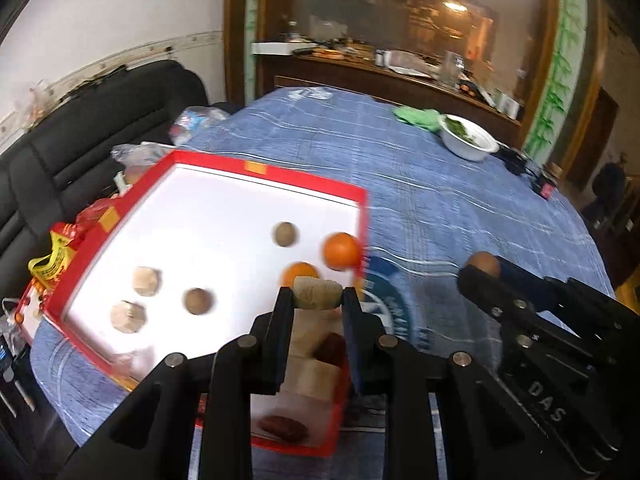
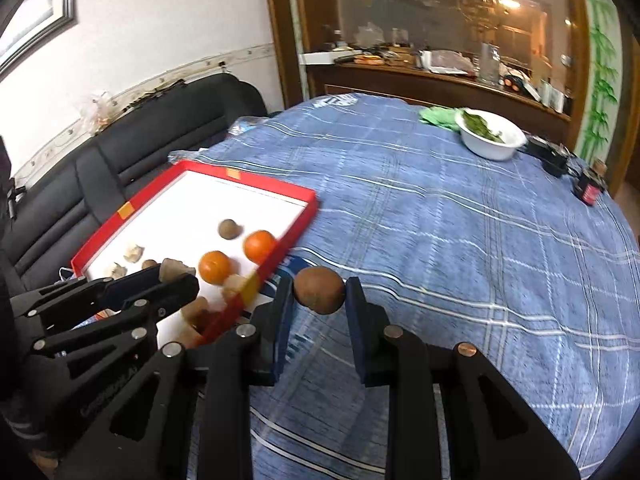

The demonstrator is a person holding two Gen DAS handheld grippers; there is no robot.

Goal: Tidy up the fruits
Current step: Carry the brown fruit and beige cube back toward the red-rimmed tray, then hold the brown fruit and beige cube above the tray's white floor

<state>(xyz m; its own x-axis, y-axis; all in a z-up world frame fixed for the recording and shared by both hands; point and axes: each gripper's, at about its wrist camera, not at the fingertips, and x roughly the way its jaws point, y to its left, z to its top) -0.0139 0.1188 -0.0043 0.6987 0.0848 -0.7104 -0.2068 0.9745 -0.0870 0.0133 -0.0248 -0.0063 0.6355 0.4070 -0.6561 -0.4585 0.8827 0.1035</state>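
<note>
My left gripper (image 1: 318, 295) is shut on a pale ridged fruit (image 1: 318, 289) above the near edge of a red tray (image 1: 304, 182) with a white floor. In the tray lie two oranges (image 1: 342, 250), two brown round fruits (image 1: 285, 234) and two pale pieces (image 1: 146, 280). My right gripper (image 2: 321, 286) is shut on a brown round fruit (image 2: 320, 291) over the blue cloth, just right of the tray (image 2: 256, 184). In the right wrist view the left gripper (image 2: 176, 274) shows at the left over the tray. In the left wrist view the right gripper (image 1: 478, 271) shows at the right.
Under my left gripper stands a smaller red box (image 1: 332, 436) with pale pieces and dark red fruits. A white bowl of greens (image 2: 490, 136) and a green cloth (image 2: 438, 116) sit at the table's far side, a small dark jar (image 2: 588, 188) near its right edge. A black sofa (image 2: 160, 128) runs along the left.
</note>
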